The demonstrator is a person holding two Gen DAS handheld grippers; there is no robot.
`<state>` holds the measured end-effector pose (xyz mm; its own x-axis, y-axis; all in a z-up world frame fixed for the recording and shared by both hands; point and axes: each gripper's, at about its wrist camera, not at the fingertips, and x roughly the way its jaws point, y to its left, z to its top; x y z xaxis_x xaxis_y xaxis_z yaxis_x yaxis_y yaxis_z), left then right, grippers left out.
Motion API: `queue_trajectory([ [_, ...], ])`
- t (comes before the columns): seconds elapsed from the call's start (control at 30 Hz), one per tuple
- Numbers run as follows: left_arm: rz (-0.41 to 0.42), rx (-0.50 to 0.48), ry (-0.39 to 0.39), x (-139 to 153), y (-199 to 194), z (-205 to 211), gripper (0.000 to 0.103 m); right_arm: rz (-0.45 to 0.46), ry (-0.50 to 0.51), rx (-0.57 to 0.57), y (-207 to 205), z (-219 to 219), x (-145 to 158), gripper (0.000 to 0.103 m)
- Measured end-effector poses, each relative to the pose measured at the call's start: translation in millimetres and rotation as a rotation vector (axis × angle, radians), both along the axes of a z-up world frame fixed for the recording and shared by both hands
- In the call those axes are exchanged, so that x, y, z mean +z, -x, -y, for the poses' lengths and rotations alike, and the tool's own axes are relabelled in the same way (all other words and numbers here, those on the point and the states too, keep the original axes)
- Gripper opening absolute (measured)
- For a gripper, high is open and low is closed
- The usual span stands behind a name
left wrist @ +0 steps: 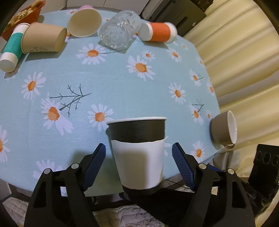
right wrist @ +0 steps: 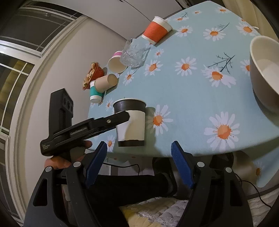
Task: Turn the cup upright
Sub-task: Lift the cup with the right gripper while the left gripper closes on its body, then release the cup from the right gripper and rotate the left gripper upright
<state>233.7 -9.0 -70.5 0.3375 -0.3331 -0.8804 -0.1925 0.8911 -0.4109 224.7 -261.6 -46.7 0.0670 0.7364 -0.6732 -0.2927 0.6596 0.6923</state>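
Left tool (left wrist: 139, 150) straddles upright cup (left wrist: 137, 152), untouching.

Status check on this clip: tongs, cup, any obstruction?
Left tongs open, straddling the black-and-white cup, pads not touching. Cup upright near the table edge. Right tongs open, empty, held back. Nothing in the way.

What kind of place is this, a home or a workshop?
Most likely a home, perhaps a dining corner. A table with a daisy-print tablecloth holds paper cups, such as the black and white cup, and a snack bowl. Cream curtains hang beside the table, and a window is nearby.
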Motion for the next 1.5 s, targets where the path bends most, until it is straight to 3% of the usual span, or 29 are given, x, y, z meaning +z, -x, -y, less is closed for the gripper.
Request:
queue_trajectory([
  [0.2,-0.013,-0.019,-0.007,-6,-5,6,0.063,-0.023,-0.009,0.006,2,3,-8,0.075],
  [0.6,0.05,-0.001,-0.016,6,4,-2,0.063,-0.019,-0.005,0.007,2,-1,-9,0.075],
  [0.93,0.319,0.03,-0.161,52,42,-8,0.063,0.053,0.018,0.005,6,-9,7,0.075],
  [1.07,0.455,0.069,-0.242,62,60,-9,0.063,0.14,0.035,0.005,10,-14,18,0.075],
  [1.3,0.648,0.111,-0.341,63,88,-4,0.063,0.36,0.089,0.016,27,-24,39,0.075],
  [1.5,0.763,0.159,-0.422,50,101,7,0.063,0.441,0.077,0.021,35,-26,44,0.075],
])
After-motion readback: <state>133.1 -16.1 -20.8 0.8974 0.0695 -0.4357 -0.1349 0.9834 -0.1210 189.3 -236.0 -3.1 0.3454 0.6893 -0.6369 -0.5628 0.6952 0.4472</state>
